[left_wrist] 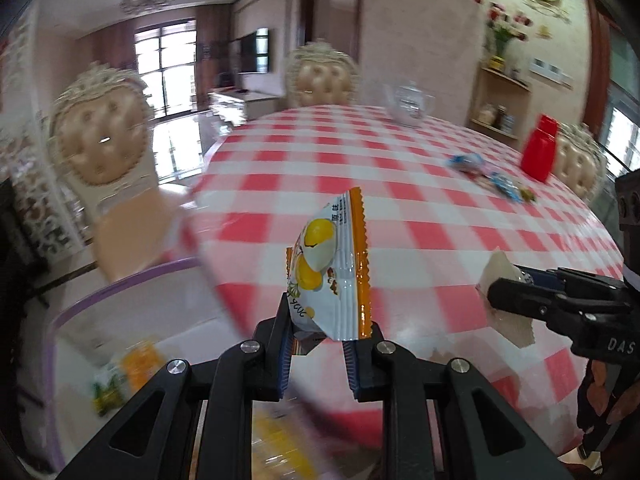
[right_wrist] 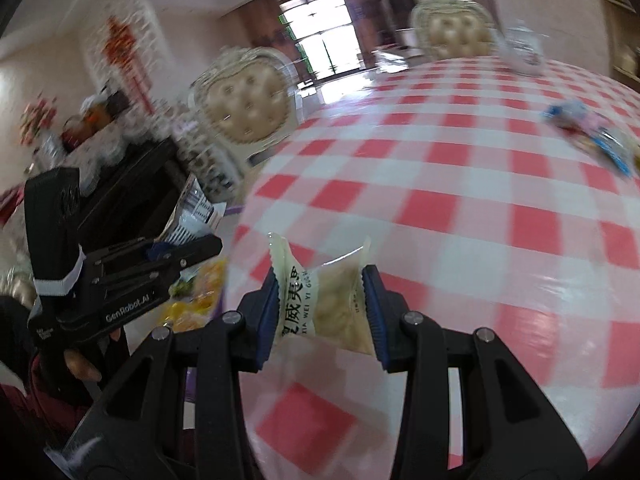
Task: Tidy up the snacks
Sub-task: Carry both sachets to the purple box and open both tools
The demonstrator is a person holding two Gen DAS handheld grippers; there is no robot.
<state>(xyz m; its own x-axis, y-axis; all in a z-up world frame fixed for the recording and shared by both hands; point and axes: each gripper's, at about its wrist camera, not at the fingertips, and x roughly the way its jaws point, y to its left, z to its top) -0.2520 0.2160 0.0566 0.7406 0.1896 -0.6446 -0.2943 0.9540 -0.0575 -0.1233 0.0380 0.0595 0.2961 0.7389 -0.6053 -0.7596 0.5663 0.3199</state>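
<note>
At frame centre, left wrist view: left gripper [left_wrist: 327,332] clamps an orange-edged snack packet [left_wrist: 334,268] over the red-checked tablecloth [left_wrist: 420,208]. Right gripper [right_wrist: 325,312] pinches a pale wrapped snack [right_wrist: 334,300].

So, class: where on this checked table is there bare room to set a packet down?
Bare cloth runs from the held orange-edged packet to the glass jar. It is crowded to the right, where loose sweets lie beside the red box.

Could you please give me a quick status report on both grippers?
Left gripper shut on orange-edged snack packet. Right gripper shut on pale snack packet. More snacks remain on table.
</note>
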